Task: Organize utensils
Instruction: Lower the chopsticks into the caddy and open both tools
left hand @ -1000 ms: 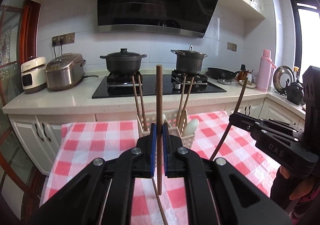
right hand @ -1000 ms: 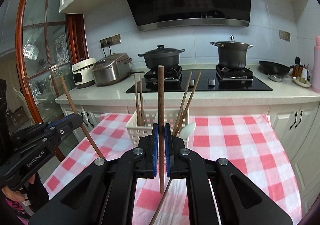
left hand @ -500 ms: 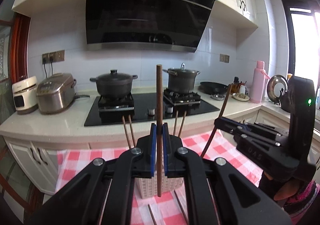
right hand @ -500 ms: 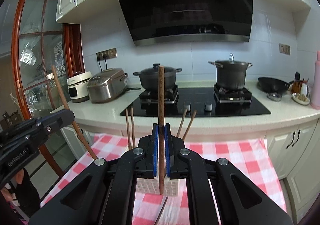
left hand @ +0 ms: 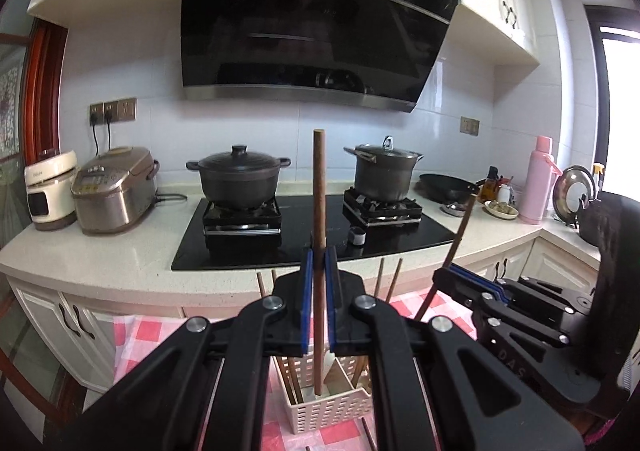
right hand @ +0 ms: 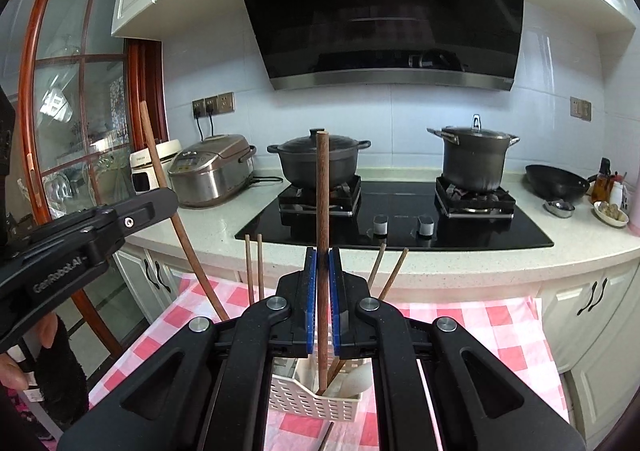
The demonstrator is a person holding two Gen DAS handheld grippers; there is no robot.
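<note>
Left tongs [left hand: 319, 287] clamped on an upright chopstick [left hand: 319, 211] | right tongs [right hand: 322, 283] clamped on another chopstick [right hand: 322, 191] | both tips poised over white utensil caddy [right hand: 316, 401] on checked table [right hand: 480, 331] | several chopsticks plus spoon already in; I judge these two next.

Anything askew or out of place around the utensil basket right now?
One chopstick lies loose on the checked cloth in front of the white basket; the rest stand inside. Each tongs grips one chopstick upright above it.
</note>
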